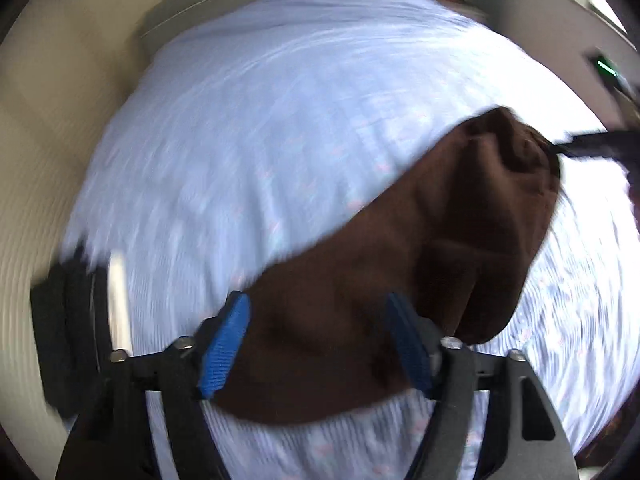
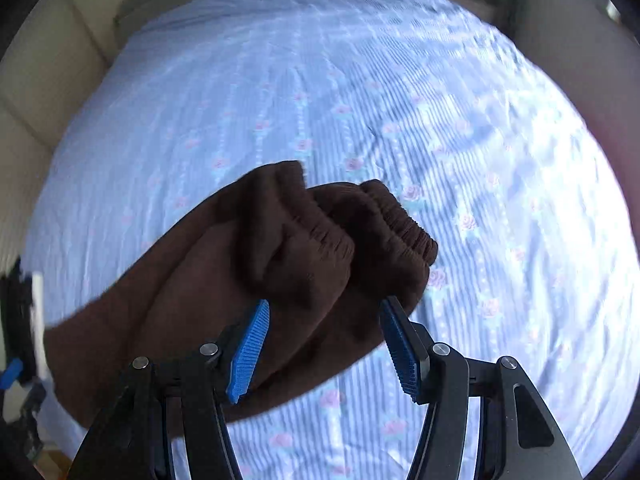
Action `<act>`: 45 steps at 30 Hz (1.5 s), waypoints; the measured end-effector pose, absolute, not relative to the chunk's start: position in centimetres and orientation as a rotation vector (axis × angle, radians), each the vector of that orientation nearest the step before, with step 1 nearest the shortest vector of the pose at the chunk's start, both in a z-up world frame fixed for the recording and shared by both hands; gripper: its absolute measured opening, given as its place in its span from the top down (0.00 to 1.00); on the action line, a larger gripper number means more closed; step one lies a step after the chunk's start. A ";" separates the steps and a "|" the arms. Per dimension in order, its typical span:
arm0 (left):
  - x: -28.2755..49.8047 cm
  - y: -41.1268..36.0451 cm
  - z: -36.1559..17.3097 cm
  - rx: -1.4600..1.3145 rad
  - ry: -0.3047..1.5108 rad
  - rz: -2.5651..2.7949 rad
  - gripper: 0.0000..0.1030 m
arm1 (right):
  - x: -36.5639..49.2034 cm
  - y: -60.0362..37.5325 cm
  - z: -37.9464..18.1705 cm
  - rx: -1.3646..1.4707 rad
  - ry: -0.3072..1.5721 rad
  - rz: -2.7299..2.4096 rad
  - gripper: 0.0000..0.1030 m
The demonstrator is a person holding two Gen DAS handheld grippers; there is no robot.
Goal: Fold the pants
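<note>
Dark brown pants (image 1: 400, 264) lie bunched on a bed with a pale blue striped, rose-print sheet (image 1: 260, 140). In the left wrist view my left gripper (image 1: 320, 320) is open, its blue pads (image 1: 224, 352) straddling the near end of the pants. At the pants' far end the other gripper's dark tip (image 1: 592, 146) touches the fabric. In the right wrist view my right gripper (image 2: 324, 320) is open over the pants (image 2: 248, 280), whose two elastic cuffs (image 2: 400, 224) lie side by side just ahead of the pads (image 2: 250, 352).
The sheet (image 2: 360, 80) covers the whole bed. Cream walls or panels (image 1: 60, 100) border it on the left and far side. A black and white object (image 1: 80, 320) sits at the bed's left edge; it also shows in the right wrist view (image 2: 24, 320).
</note>
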State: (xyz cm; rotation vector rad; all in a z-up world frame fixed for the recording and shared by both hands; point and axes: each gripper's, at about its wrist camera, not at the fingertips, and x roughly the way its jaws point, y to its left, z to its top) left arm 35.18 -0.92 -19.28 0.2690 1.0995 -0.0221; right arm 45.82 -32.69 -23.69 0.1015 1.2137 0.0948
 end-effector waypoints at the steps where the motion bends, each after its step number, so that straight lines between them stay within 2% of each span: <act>1: 36.2 -1.3 -19.2 0.316 1.097 -0.082 0.27 | 46.1 -33.0 -24.1 0.131 1.215 0.090 0.42; 4: 40.0 -1.5 -19.6 0.410 1.143 -0.197 0.26 | 46.9 -33.5 -25.0 0.209 1.214 0.081 0.42; 11: 44.8 0.2 -24.6 0.249 1.404 -0.308 0.26 | 48.9 -33.0 -29.4 0.301 1.320 0.080 0.43; 12: 44.7 0.4 -25.6 0.231 1.442 -0.324 0.26 | 49.2 -32.6 -30.0 0.302 1.343 0.085 0.51; 13: 44.7 0.7 -26.8 0.206 1.492 -0.339 0.28 | 49.5 -32.2 -30.5 0.301 1.358 0.089 0.64; 14: 44.5 0.8 -27.6 0.197 1.520 -0.346 0.30 | 49.8 -31.7 -30.9 0.299 1.364 0.088 0.66; 16: 44.3 1.0 -28.1 0.224 1.513 -0.327 0.60 | 49.4 -31.3 -30.5 0.274 1.355 0.061 0.84; 18: 44.4 1.5 -27.5 0.166 1.510 -0.337 0.68 | 48.5 -31.3 -28.6 0.272 1.307 0.061 0.87; 22: 44.5 0.8 -25.0 0.183 1.414 -0.337 0.71 | 46.3 -32.0 -22.6 0.180 1.137 0.024 0.87; 24: 45.0 -0.2 -24.8 0.216 1.390 -0.312 0.73 | 46.3 -32.9 -21.4 0.172 1.105 -0.014 0.87; 29: 47.1 -1.8 -28.5 0.264 1.477 -0.228 0.73 | 49.1 -34.7 -26.0 0.240 1.254 -0.040 0.87; 32: 47.2 -2.1 -28.9 0.254 1.482 -0.164 0.65 | 49.6 -35.5 -28.4 0.226 1.322 -0.034 0.79; 35: 46.0 -2.7 -26.4 0.294 1.395 -0.109 0.51 | 48.2 -35.9 -26.5 0.212 1.239 -0.046 0.57; 36: 44.9 -3.0 -24.7 0.307 1.330 -0.081 0.41 | 47.0 -36.3 -25.5 0.196 1.189 -0.065 0.38; 37: 44.1 -3.3 -23.5 0.300 1.287 -0.073 0.35 | 46.4 -36.6 -24.9 0.189 1.155 -0.075 0.16; 38: 42.7 -3.6 -22.0 0.269 1.237 -0.073 0.32 | 45.8 -36.8 -24.3 0.188 1.118 -0.079 0.09; 40: 40.4 -4.6 -20.6 0.225 1.196 -0.083 0.29 | 45.8 -37.6 -24.1 0.220 1.085 -0.034 0.08; 45: 36.3 -8.1 -22.2 0.248 1.228 -0.113 0.29 | 47.7 -38.3 -27.5 0.261 1.198 0.017 0.08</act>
